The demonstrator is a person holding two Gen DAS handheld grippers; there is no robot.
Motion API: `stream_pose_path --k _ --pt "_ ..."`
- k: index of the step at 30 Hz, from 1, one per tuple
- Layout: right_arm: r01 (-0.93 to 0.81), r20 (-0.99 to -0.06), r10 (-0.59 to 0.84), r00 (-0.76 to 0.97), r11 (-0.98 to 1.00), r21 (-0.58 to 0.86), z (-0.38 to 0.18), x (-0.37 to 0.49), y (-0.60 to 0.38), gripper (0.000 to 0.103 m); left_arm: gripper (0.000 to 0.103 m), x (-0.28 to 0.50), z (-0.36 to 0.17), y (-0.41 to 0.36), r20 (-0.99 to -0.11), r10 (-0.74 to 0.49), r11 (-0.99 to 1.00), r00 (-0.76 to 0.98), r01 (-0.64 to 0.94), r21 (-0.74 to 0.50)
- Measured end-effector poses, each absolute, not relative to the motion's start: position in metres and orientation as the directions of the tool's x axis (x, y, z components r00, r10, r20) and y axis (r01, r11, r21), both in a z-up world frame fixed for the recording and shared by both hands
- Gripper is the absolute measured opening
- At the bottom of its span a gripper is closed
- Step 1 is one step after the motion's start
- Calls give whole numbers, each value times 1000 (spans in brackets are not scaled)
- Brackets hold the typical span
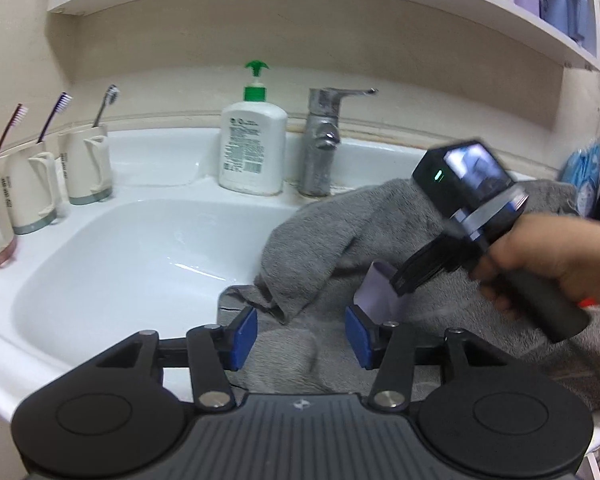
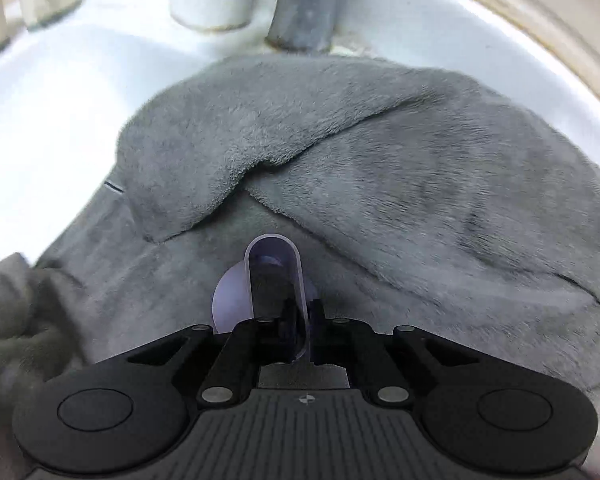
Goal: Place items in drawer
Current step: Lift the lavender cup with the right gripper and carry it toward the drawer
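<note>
Clamped in your right gripper (image 2: 300, 330) was the pale lilac, translucent plastic cup (image 2: 274, 280), its rim pinched between the jaws and its long axis running straight ahead of the fingers, just over the grey fleece towel (image 2: 420, 184). Your left gripper (image 1: 300, 336) stood spread wide and empty, just left of that cup. Beyond lay the white ceramic basin (image 1: 112, 248). No drawer showed, so I judge the carry rested with your right hand (image 1: 552, 264).

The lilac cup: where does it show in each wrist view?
Left wrist: lilac cup right of centre, on the grey towel, with the right gripper on it.
Right wrist: lilac cup low centre, between the closed fingers.
Shared landmark: tap behind the towel.
</note>
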State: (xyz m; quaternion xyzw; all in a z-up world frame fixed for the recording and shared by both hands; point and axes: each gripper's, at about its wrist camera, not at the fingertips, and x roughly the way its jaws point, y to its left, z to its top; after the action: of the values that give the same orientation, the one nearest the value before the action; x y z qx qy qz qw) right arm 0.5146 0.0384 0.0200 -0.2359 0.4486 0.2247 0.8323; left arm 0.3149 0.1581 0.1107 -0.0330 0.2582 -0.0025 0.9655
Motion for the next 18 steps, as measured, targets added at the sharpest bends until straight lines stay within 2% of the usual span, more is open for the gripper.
stream_pose_path --k 18 --pt "-737 -802 407 437 674 -59 130 414 10 5 58 326 96 119 -512 -6 1000 859 13 10"
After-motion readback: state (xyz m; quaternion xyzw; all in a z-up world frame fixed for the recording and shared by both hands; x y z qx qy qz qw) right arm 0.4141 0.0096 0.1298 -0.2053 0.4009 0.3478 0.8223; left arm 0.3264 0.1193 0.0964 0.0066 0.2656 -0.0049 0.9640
